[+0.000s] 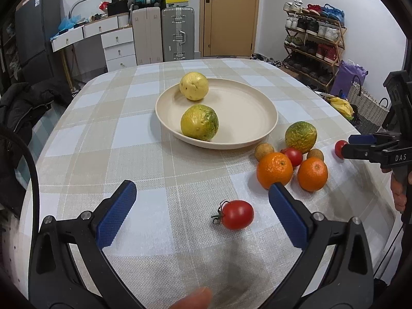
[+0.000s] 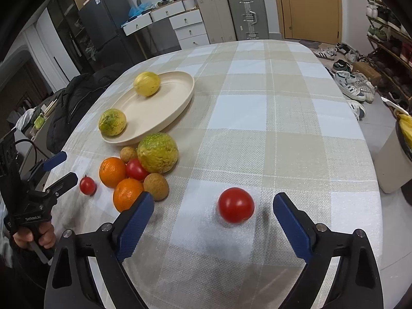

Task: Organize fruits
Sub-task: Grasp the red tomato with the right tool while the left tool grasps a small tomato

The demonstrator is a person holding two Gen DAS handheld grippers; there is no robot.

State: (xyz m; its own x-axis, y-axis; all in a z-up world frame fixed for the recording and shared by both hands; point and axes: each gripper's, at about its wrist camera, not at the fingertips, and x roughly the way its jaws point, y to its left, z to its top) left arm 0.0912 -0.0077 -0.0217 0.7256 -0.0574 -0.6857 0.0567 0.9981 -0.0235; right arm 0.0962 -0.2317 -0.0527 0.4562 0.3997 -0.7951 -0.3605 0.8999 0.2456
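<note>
Two grippers hang over the checked tablecloth, each lined up on its own tomato. Nearest the right gripper, spread wide and gripping nothing, a round stemless tomato sits on the cloth between the two blue pads and a little ahead of them, nearer the right-hand pad; neither pad touches it. The left gripper is likewise released and empty, and a tomato with a green stem lies between its fingers, closer to the right one, its stem pointing left across the opening. Each tomato is clearly nearer one hand than the other, so I judge that each hand takes its own. Just beyond lies a tight cluster: two oranges, another tomato, two small brown fruits and a large yellow-green fruit. Farther still, the cream plate already holds two yellow-green fruits, so any carry from either tomato runs forward and to the left
</note>
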